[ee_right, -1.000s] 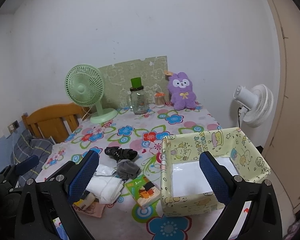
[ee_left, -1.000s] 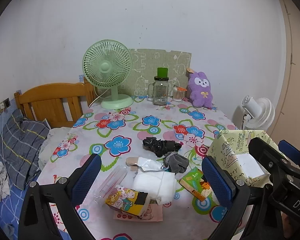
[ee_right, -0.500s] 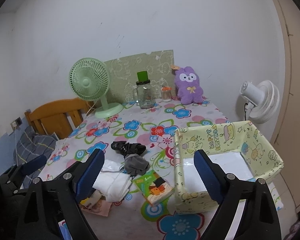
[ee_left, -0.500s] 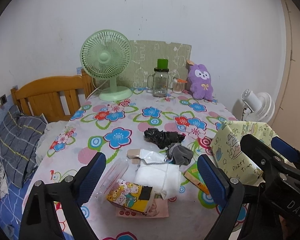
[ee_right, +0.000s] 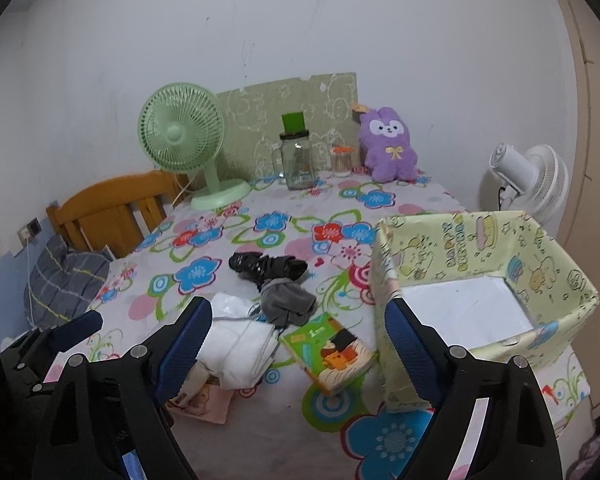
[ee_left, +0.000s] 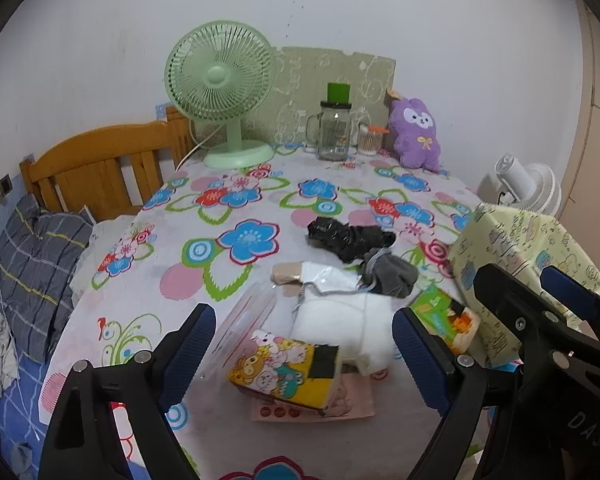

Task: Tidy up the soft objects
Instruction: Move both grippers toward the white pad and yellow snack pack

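A pile of soft things lies on the flowered tablecloth (ee_left: pixel 236 240): a white folded cloth (ee_left: pixel 348 320) (ee_right: pixel 240 344), a grey sock (ee_left: pixel 392 276) (ee_right: pixel 286 304) and a black crumpled bag (ee_left: pixel 348 236) (ee_right: pixel 266 266). A purple plush bunny (ee_left: pixel 416 136) (ee_right: pixel 388 146) sits at the table's back. An open yellow-green cartoon box (ee_right: pixel 484 292) (ee_left: pixel 524 256) stands at the right, empty. My left gripper (ee_left: pixel 300 348) is open above the near side of the pile. My right gripper (ee_right: pixel 298 340) is open, between the pile and the box.
A green desk fan (ee_left: pixel 220 88), a glass jar with a green lid (ee_left: pixel 334 128) and a small cup stand at the back. A cartoon tissue pack (ee_left: pixel 288 372), a pink card and a green picture book (ee_right: pixel 332 352) lie near the pile. A wooden headboard (ee_left: pixel 96 168) is left, a white fan (ee_right: pixel 528 176) right.
Both grippers have moved slightly forward and down toward the table; the pile and the box look a little closer. Nothing on the table has moved.
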### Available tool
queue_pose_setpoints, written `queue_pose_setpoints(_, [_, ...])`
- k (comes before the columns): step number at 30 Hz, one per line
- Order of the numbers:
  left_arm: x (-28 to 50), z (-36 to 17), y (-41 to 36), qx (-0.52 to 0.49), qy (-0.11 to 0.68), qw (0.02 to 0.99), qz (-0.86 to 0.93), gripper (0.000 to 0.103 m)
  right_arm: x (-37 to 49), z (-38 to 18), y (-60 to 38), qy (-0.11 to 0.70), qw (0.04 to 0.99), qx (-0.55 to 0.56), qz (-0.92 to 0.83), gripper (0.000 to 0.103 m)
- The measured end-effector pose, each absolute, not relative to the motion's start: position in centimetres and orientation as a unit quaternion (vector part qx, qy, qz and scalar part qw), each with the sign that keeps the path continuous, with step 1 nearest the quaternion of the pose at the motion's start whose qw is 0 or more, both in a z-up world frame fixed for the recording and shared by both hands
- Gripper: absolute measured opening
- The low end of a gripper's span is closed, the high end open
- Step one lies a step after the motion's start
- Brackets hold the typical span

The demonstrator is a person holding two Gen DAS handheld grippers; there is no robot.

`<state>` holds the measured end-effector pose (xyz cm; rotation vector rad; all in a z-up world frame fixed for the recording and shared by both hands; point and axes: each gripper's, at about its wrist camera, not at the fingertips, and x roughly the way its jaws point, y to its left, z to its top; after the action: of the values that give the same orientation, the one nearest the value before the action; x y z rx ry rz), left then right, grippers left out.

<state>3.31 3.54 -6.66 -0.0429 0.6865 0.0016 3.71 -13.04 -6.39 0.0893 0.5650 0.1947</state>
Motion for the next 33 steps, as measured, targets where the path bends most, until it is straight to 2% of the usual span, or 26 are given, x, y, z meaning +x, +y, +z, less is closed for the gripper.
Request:
queue_pose_setpoints(8, [4.1, -8.5, 5.0, -0.024, 0.362, 0.932, 0.004, 0.088, 4.8, -8.1, -11.2, 0.304, 0.947, 0.033, 0.101, 0.09])
queue_pose_setpoints(19, [6.0, -10.4, 6.4, -0.022, 0.384, 0.923, 0.017, 0.073, 6.9, -9.9, -8.9, 0.338, 0.934, 0.024, 0.116, 0.09])
queue_pose_setpoints(33, [6.7, -11.3, 7.1, -0.036, 0.405, 0.914, 0.006, 0.071, 8.9, -11.3, -7.9, 0.37, 0.919, 0.033, 0.129, 0.09])
